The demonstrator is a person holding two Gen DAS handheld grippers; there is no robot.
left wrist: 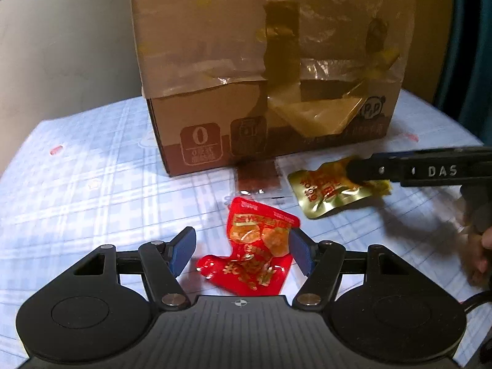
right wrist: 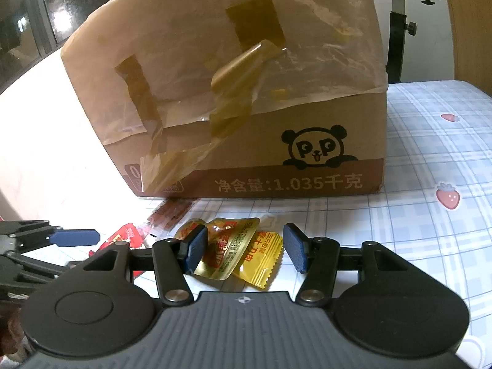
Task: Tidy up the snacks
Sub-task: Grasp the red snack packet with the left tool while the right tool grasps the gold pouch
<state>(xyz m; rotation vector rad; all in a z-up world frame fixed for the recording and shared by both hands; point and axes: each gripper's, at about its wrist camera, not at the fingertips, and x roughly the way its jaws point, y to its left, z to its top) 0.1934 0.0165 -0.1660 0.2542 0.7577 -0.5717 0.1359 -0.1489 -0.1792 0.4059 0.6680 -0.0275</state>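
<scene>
A red snack packet (left wrist: pixel 255 252) lies on the checked tablecloth between the open fingers of my left gripper (left wrist: pixel 243 250). A gold snack packet (left wrist: pixel 329 193) lies to its right; in the right wrist view it (right wrist: pixel 224 252) rests between the open fingers of my right gripper (right wrist: pixel 244 250), partly over a yellow packet (right wrist: pixel 264 261). The right gripper (left wrist: pixel 353 172) reaches in from the right over the gold packet. A brown cardboard box (left wrist: pixel 270 70) with a panda print stands just behind the packets. The red packet (right wrist: pixel 126 235) and my left gripper's blue fingertip (right wrist: pixel 77 237) show at the left.
A dark brown snack stick pack (right wrist: pixel 170 212) lies at the box's foot; it also shows in the left wrist view (left wrist: pixel 256 178). The tablecloth (right wrist: pixel 430 215) stretches to the right of the box. A black stand (right wrist: pixel 396 30) rises behind the table.
</scene>
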